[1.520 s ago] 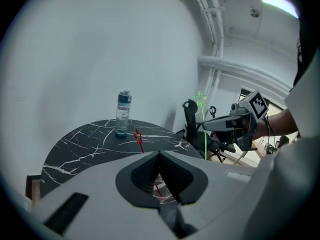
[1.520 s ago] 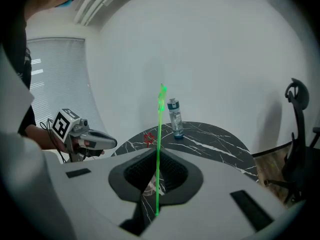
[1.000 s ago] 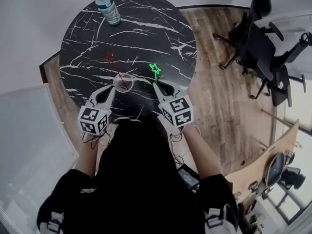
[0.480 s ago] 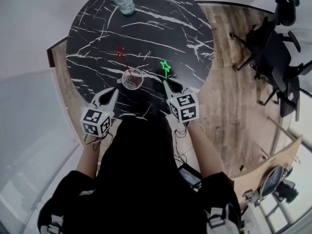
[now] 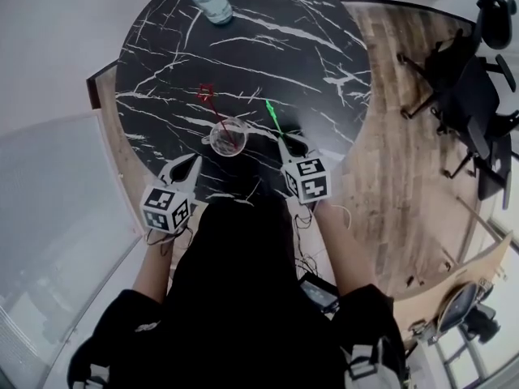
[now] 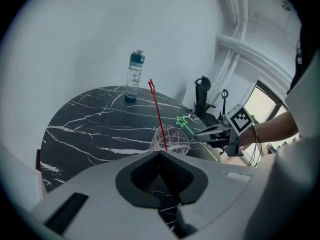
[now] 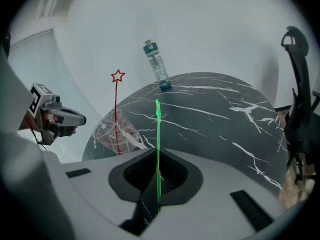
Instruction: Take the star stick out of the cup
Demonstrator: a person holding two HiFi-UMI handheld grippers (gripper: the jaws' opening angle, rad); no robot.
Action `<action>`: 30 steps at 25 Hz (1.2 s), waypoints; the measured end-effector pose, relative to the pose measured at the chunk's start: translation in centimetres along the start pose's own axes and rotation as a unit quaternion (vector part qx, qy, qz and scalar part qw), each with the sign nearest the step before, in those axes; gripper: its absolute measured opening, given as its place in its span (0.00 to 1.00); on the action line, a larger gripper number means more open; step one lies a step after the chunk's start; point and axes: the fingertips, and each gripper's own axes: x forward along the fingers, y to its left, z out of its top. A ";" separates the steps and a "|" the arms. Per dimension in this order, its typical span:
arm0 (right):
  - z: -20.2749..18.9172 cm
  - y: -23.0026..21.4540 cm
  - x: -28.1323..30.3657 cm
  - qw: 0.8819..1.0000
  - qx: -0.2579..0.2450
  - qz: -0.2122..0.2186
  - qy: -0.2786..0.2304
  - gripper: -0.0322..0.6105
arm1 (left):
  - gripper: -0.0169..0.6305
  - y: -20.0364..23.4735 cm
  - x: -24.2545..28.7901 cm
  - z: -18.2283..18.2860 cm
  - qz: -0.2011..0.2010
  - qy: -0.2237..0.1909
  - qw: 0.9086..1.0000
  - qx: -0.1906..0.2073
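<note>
Glossy marble table (image 5: 259, 63), clear plastic cup (image 5: 229, 136)

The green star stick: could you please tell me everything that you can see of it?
The green star stick is a thin, bright green rod, plastic by its look, ending in an outlined star. The right gripper has its jaws shut on the shaft. It is outside the cup, beside it, with the star end slanting up over the table.

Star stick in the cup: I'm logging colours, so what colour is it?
Red; the stick shows best in the right gripper view.
</note>
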 end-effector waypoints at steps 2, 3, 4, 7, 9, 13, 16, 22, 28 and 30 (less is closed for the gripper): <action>-0.3 0.0 0.4 1.000 -0.004 -0.004 0.012 0.06 | 0.03 0.0 0.4 0.0 -0.004 0.004 1.000 -0.002; -0.6 -0.1 0.5 1.000 -0.008 -0.006 0.019 0.06 | 0.03 -0.1 0.5 -0.1 -0.006 0.006 1.000 -0.002; -0.9 -0.2 0.7 1.000 -0.011 -0.009 0.024 0.06 | 0.03 -0.2 0.6 -0.1 -0.007 0.008 1.000 -0.002; -1.4 -0.2 1.4 0.999 -0.012 -0.009 0.031 0.06 | 0.03 -0.2 0.7 0.0 -0.008 0.011 1.000 0.002; -1.5 -0.1 1.6 0.999 -0.009 -0.009 0.035 0.06 | 0.03 0.0 0.7 0.1 -0.007 0.013 1.000 0.002; -1.6 0.0 1.7 0.999 -0.005 -0.009 0.038 0.06 | 0.03 0.1 0.8 0.4 -0.007 0.013 1.000 0.002; -1.5 0.0 2.0 0.999 -0.006 -0.009 0.037 0.07 | 0.03 0.2 0.9 0.8 -0.007 0.011 1.000 0.005; -1.7 -0.4 2.0 0.999 -0.003 -0.012 0.041 0.07 | 0.03 -0.2 1.1 1.0 -0.008 0.011 1.000 0.003; -1.2 -0.2 2.0 1.000 0.006 -0.006 0.028 0.15 | 0.03 -0.4 1.3 1.9 -0.012 0.010 1.000 0.004; -1.0 -0.1 1.8 1.000 0.010 -0.003 0.020 0.15 | 0.03 -0.3 1.4 2.4 -0.014 0.009 1.000 0.005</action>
